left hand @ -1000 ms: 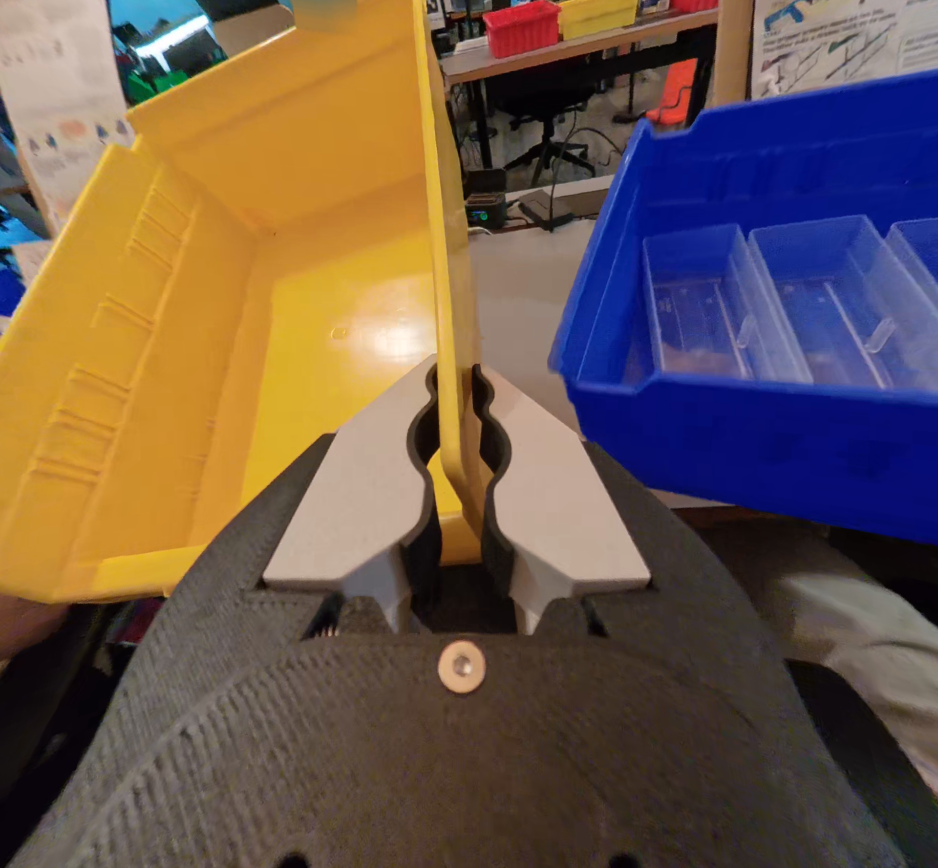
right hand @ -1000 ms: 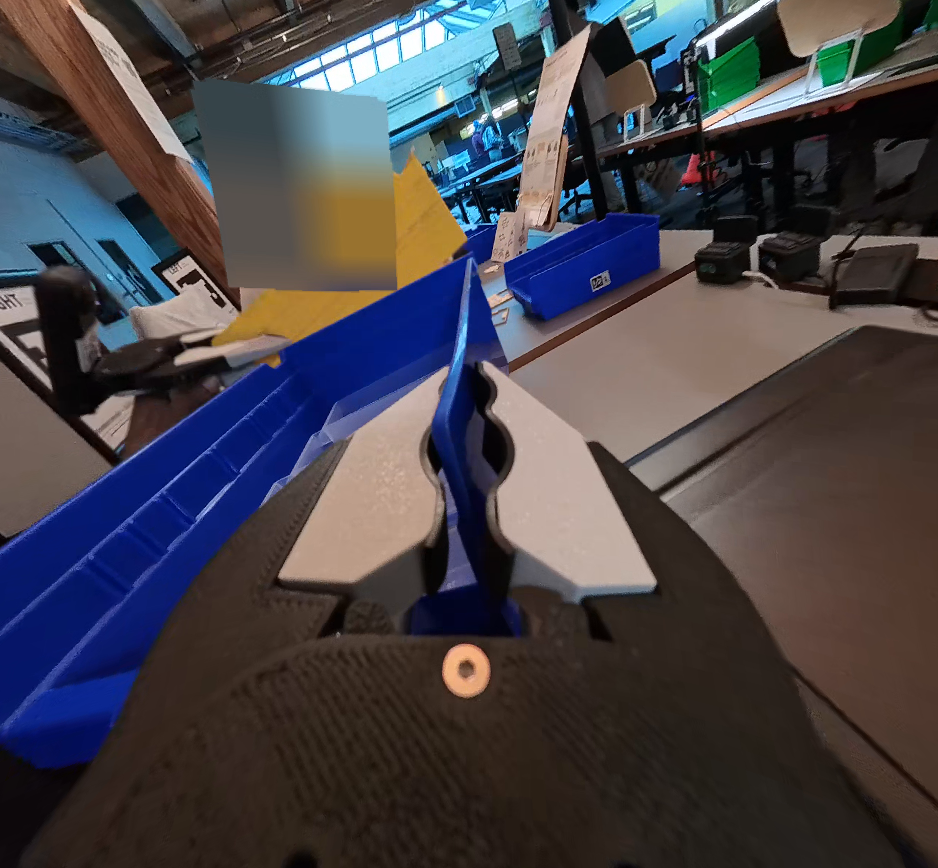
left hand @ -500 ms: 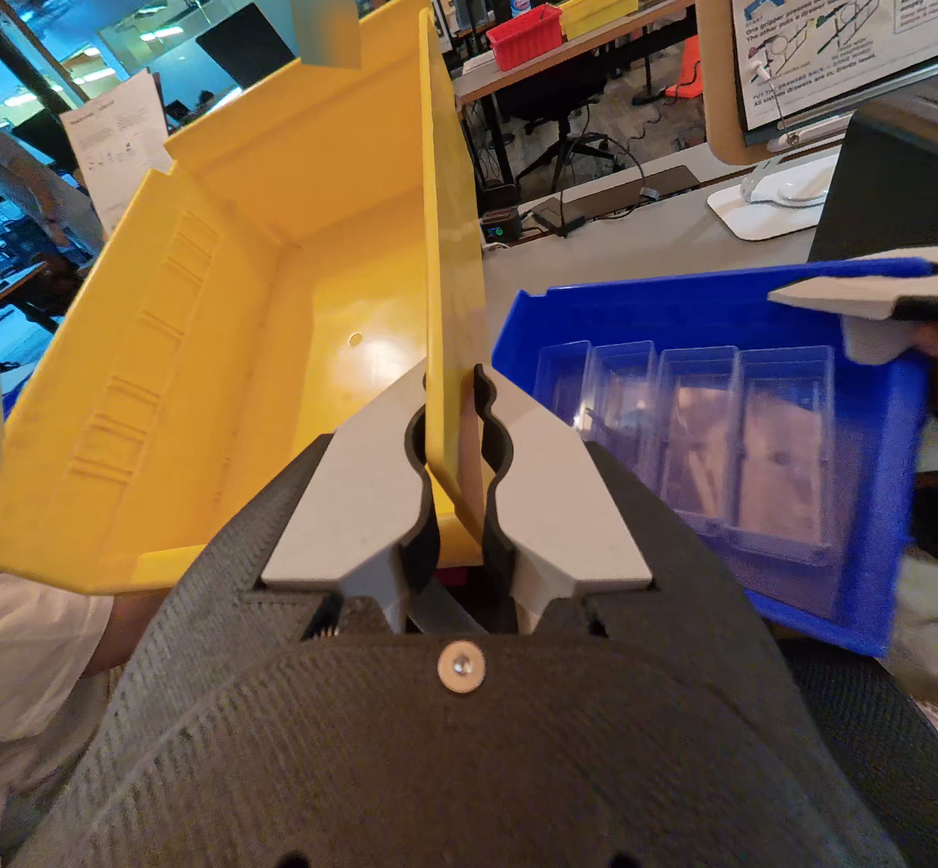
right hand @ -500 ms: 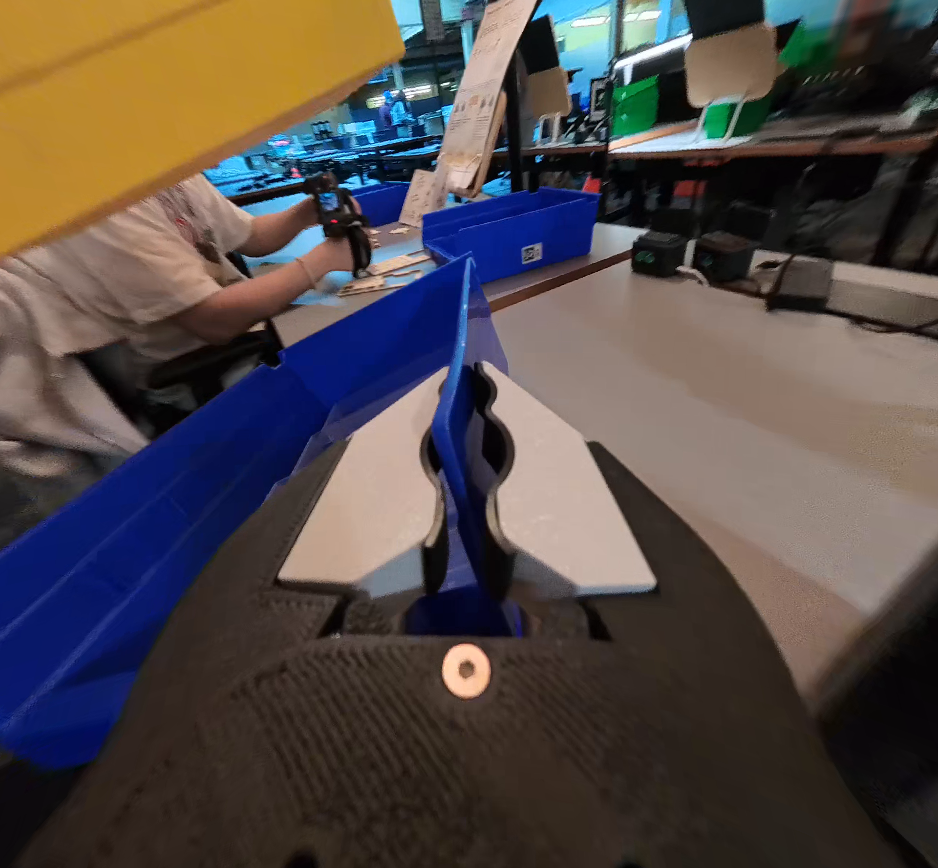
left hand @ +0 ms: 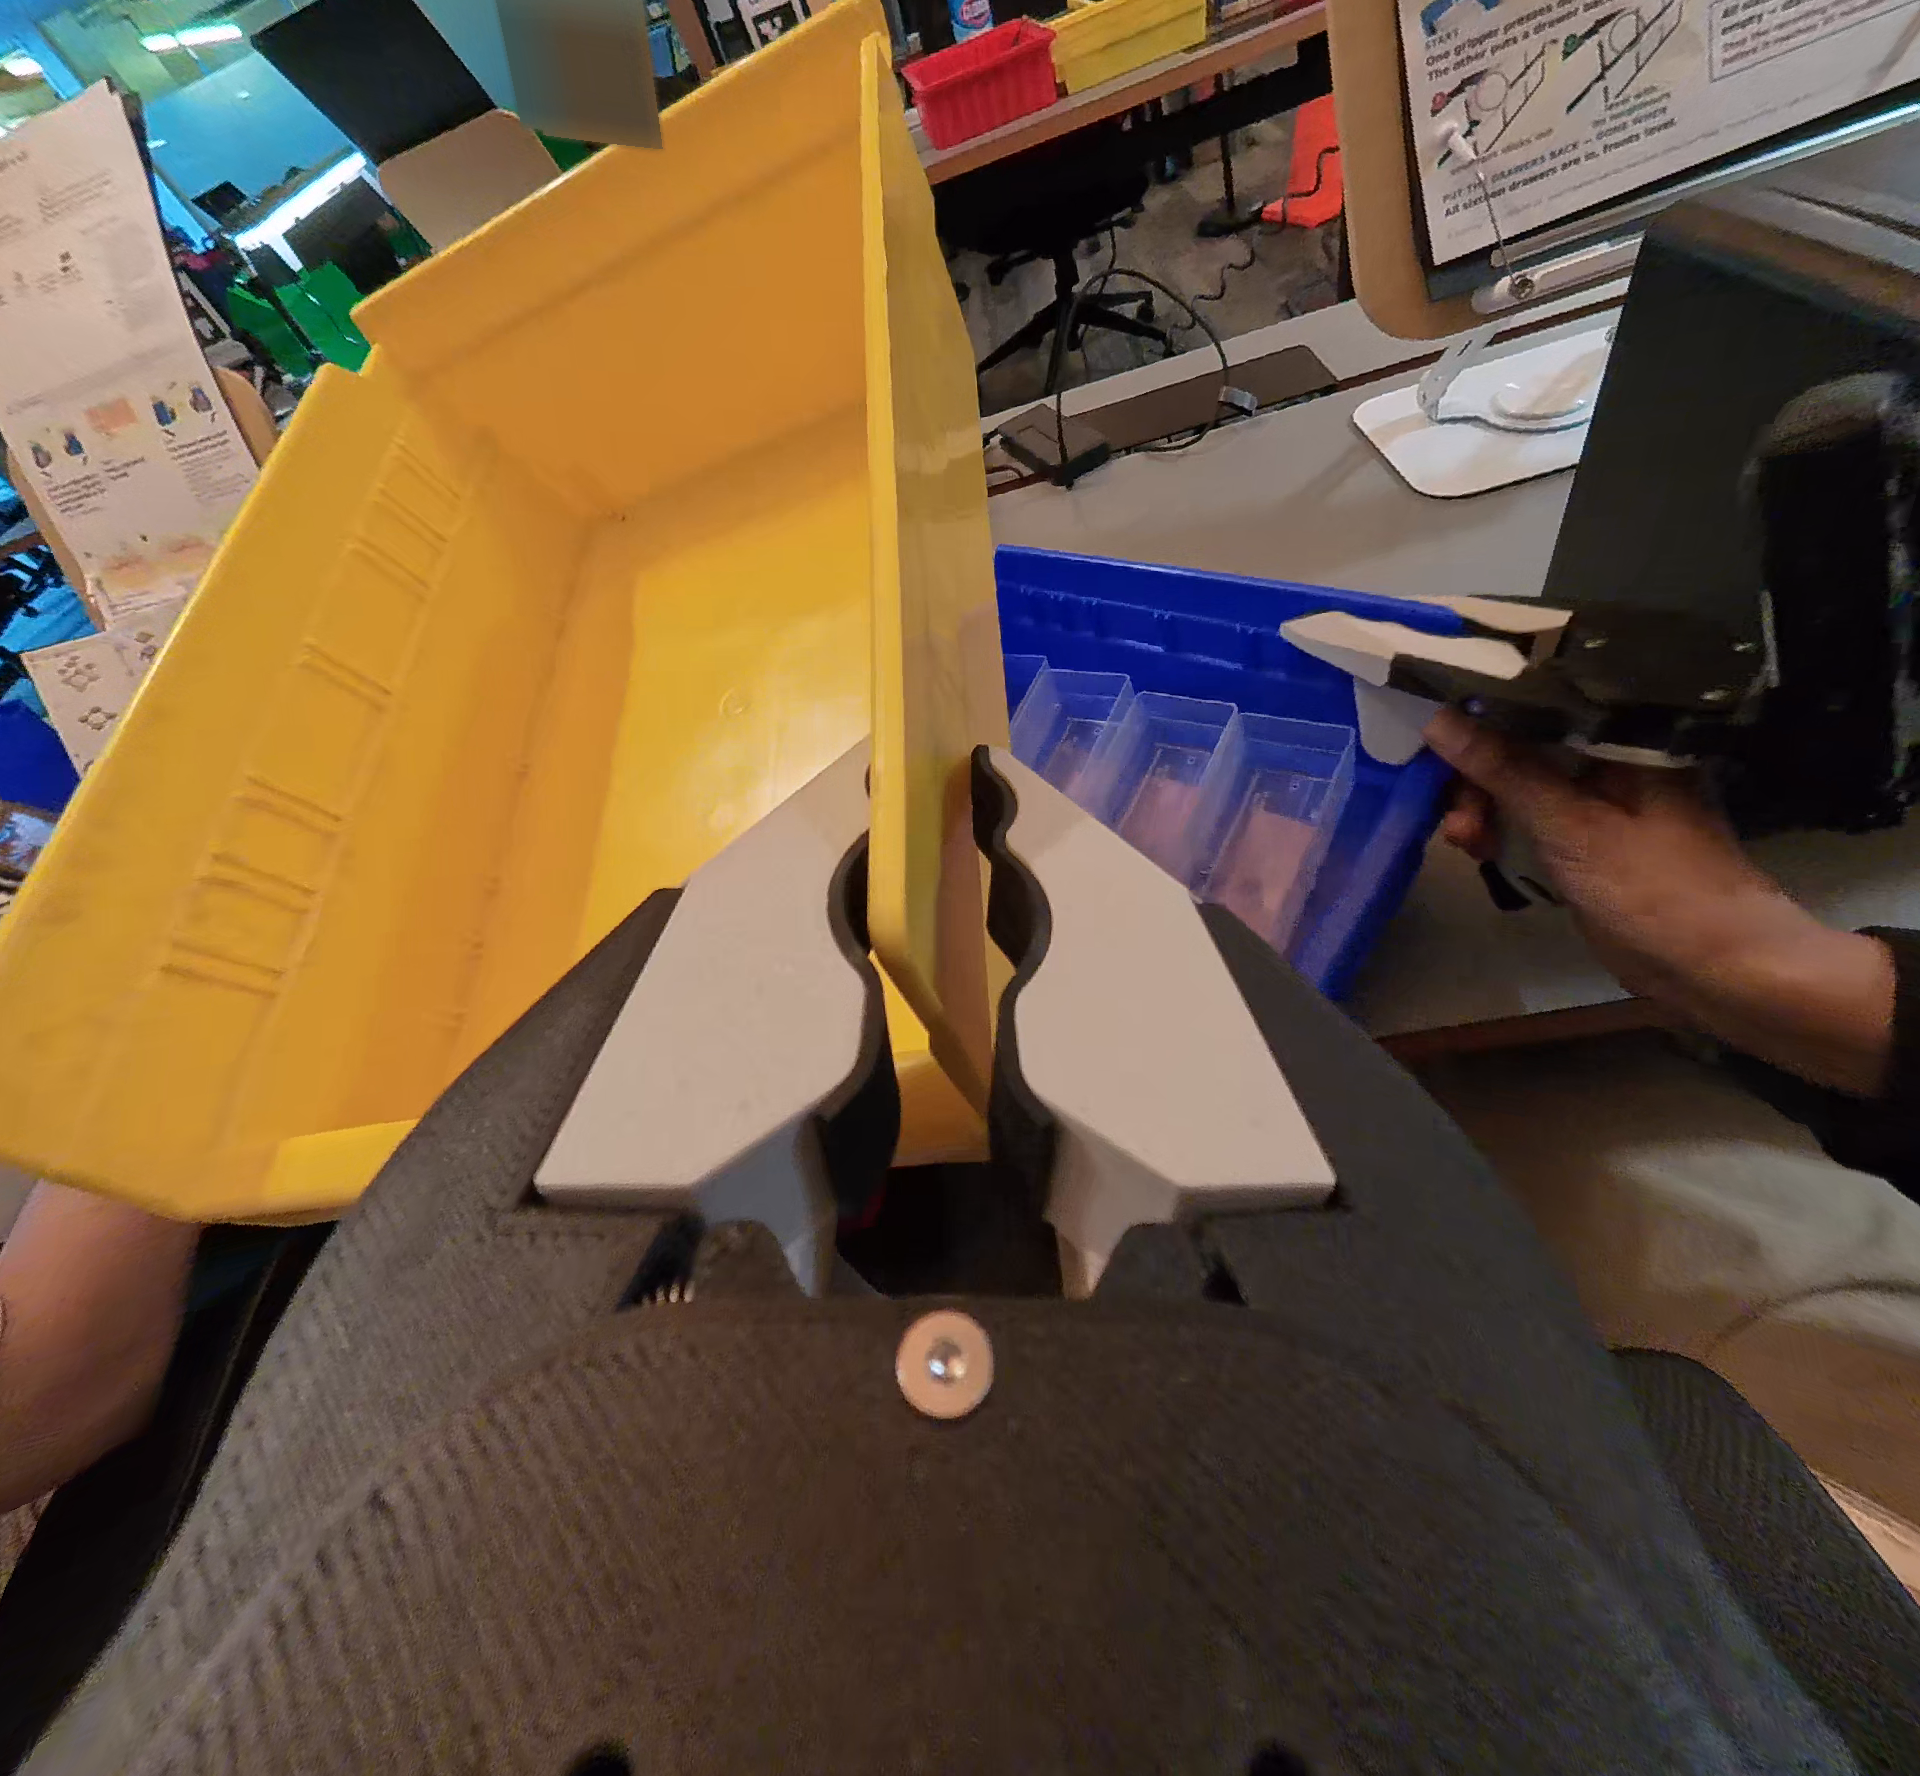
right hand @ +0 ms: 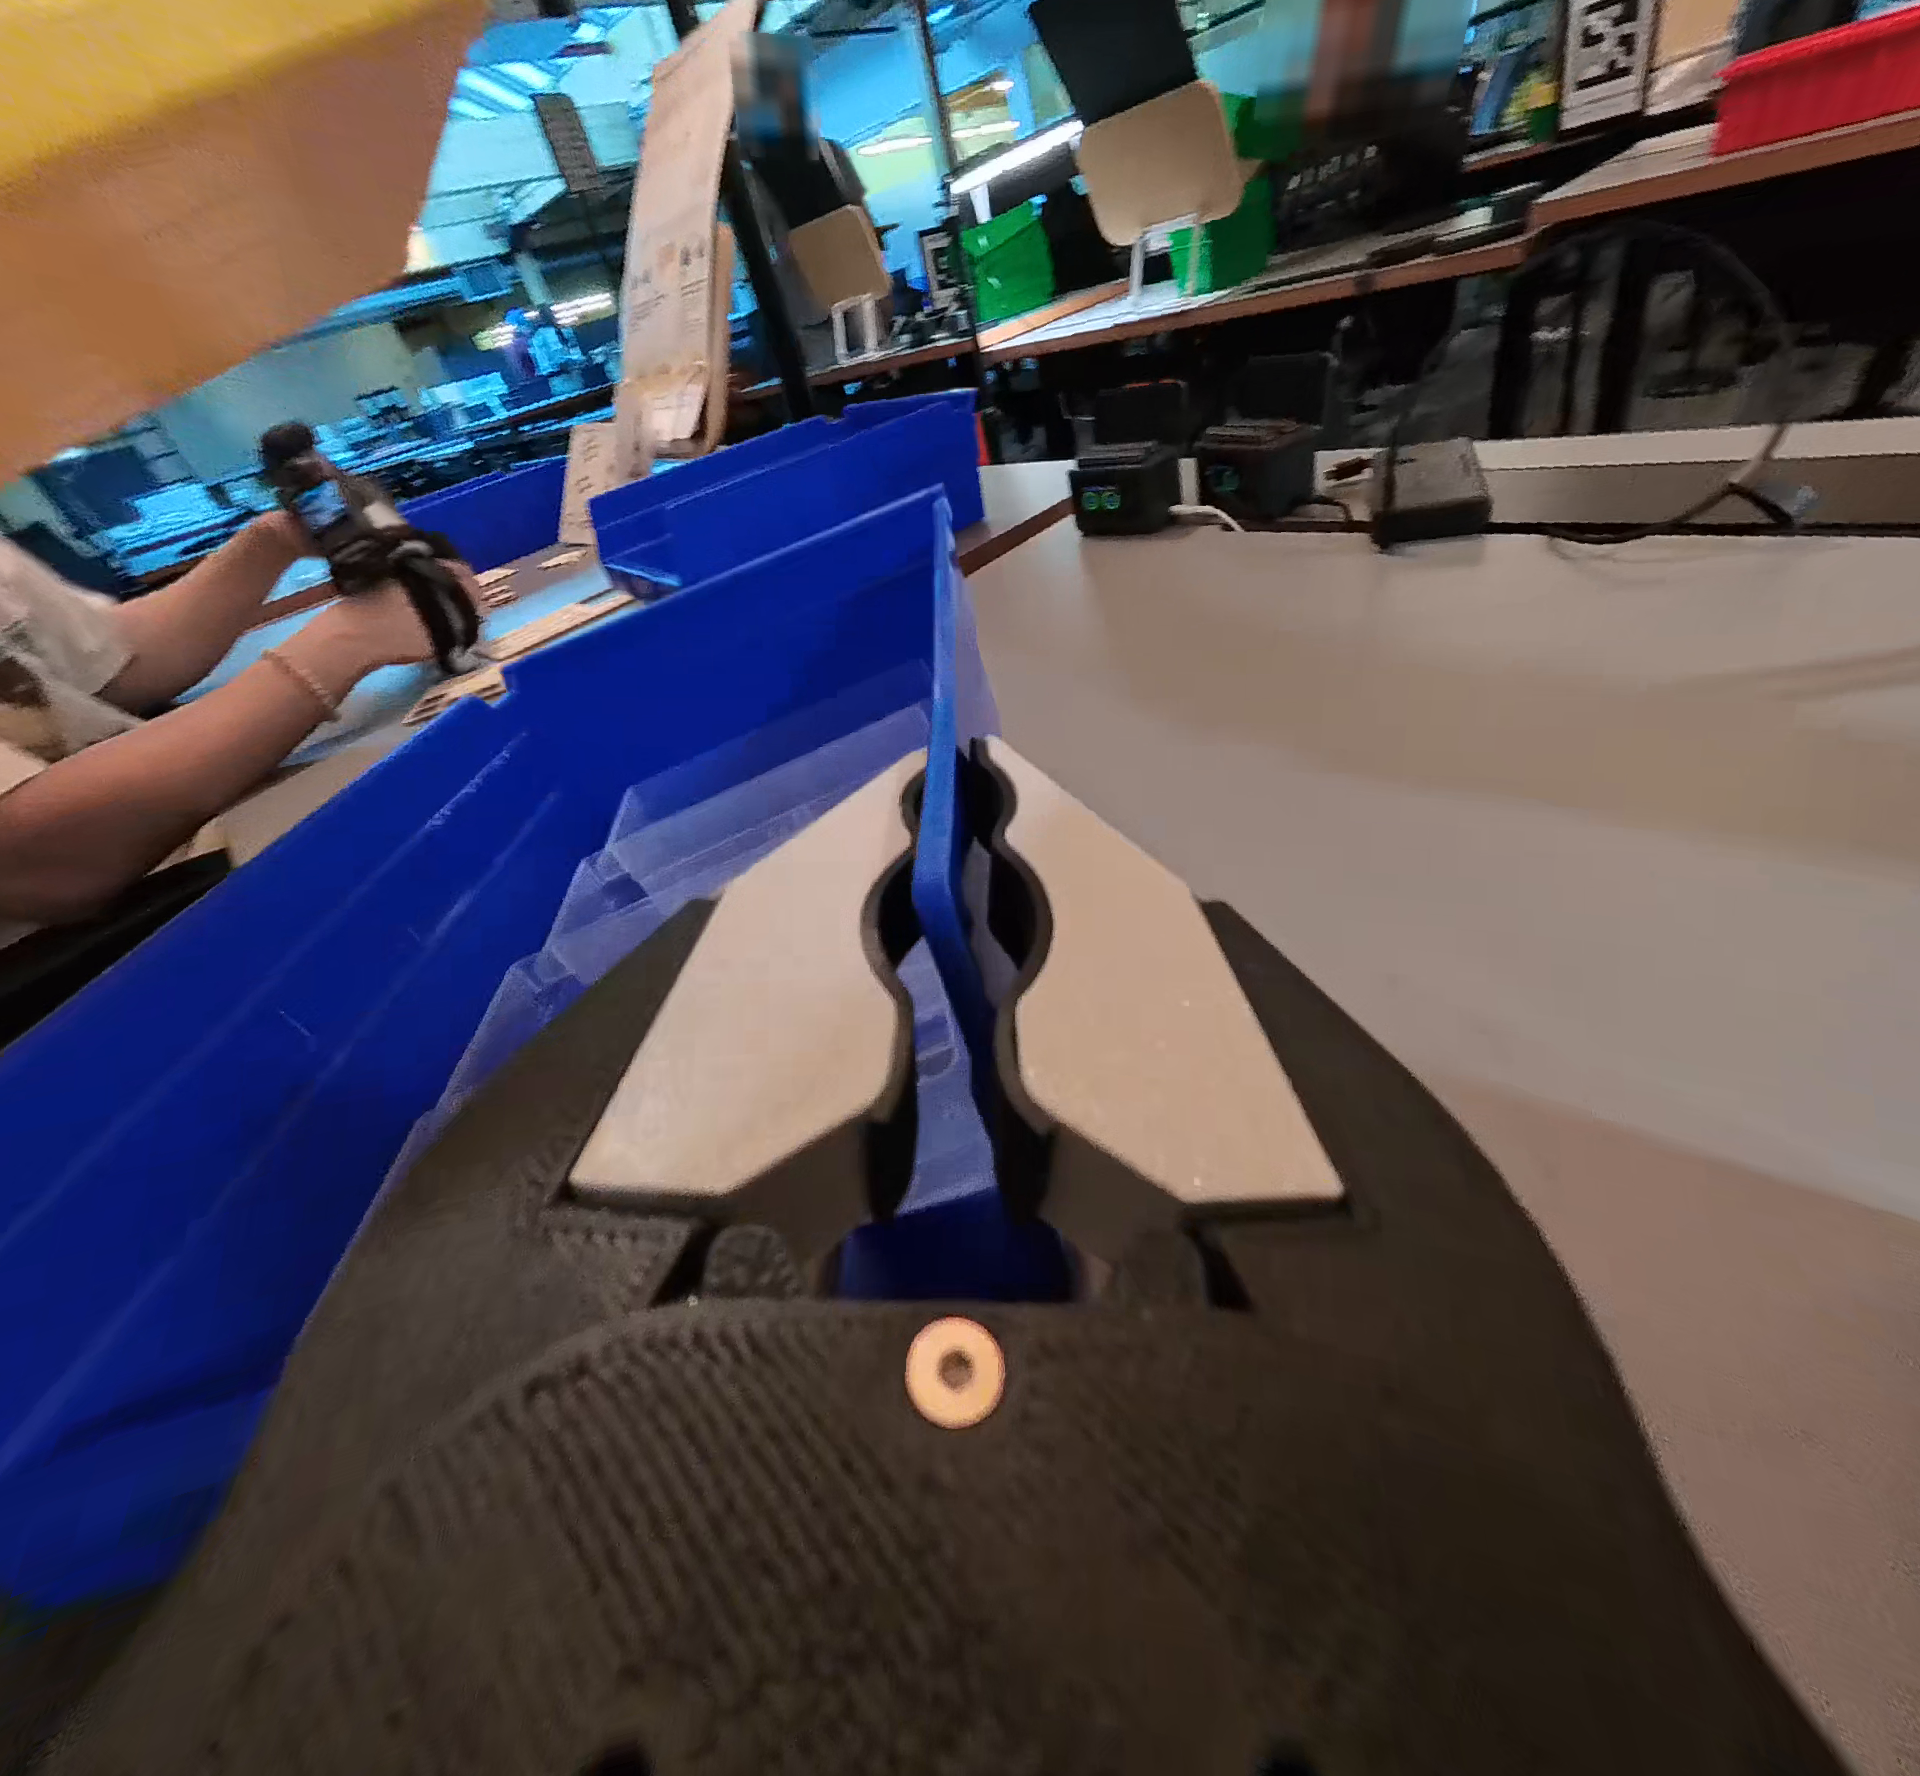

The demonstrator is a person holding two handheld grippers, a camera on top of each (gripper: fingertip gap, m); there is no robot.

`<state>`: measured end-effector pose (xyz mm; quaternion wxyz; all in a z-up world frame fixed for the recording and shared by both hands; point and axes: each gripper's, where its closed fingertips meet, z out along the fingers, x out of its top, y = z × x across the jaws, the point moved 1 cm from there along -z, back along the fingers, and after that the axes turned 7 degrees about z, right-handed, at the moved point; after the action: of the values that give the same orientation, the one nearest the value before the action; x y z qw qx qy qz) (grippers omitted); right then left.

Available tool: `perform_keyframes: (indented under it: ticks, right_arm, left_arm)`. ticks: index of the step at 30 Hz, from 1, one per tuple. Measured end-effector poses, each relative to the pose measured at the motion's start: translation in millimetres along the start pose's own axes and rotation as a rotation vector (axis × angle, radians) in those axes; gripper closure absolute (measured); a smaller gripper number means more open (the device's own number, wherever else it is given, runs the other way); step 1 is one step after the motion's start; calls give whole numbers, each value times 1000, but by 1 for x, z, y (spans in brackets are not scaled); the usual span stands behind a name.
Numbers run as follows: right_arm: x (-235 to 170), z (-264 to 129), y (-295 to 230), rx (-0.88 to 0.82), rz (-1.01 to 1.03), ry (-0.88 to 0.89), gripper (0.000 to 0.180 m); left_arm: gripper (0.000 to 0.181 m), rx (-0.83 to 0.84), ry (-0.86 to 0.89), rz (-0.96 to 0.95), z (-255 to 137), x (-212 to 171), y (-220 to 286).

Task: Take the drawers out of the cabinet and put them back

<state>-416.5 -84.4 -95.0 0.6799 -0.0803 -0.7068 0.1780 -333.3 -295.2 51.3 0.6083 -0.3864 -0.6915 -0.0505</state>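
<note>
My left gripper (left hand: 923,770) is shut on the right side wall of an empty yellow bin (left hand: 436,687) and holds it tilted in the air. My right gripper (right hand: 951,770) is shut on the right wall of a blue bin (right hand: 312,999). The blue bin (left hand: 1195,625) holds several clear plastic drawers (left hand: 1174,760), which also show in the right wrist view (right hand: 748,791). In the left wrist view the right gripper (left hand: 1309,640) clamps the blue bin's far right rim at the grey table's front edge. A corner of the yellow bin (right hand: 187,95) fills the upper left of the right wrist view.
A grey table (right hand: 1455,739) stretches right of the blue bin, with black chargers (right hand: 1132,479) and cables at its back. A dark cabinet (left hand: 1745,438) and a poster stand (left hand: 1621,43) are at the right. Another person's arms (right hand: 156,718) work at a neighbouring table with more blue bins (right hand: 790,479).
The blue bin has come down and away from the left camera, to the table's front edge. The yellow bin has stayed gripped and now sits above it at the left. Both views have swung.
</note>
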Motion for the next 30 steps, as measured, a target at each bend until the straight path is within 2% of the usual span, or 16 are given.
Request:
perform_keyframes:
  ticks: [6,8,10,21,27,30]
  right_arm:
    - [-23,14,11,-131,72,-19,174]
    - [-20,14,0,-77,62,-16,158]
    - [-22,12,-2,-78,18,-53,165]
    - [-32,-11,-24,22,21,-128,146]
    - [-41,-18,-56,198,14,-271,143]
    - [-31,-42,-66,267,57,-347,136]
  left_arm:
    - [175,-30,29,3,3,6,11]
    - [175,-45,37,0,4,8,15]
    - [175,-60,41,1,5,9,19]
    - [173,-119,78,-8,8,21,39]
    - [175,-146,112,7,6,37,52]
    - [175,-170,134,23,3,46,61]
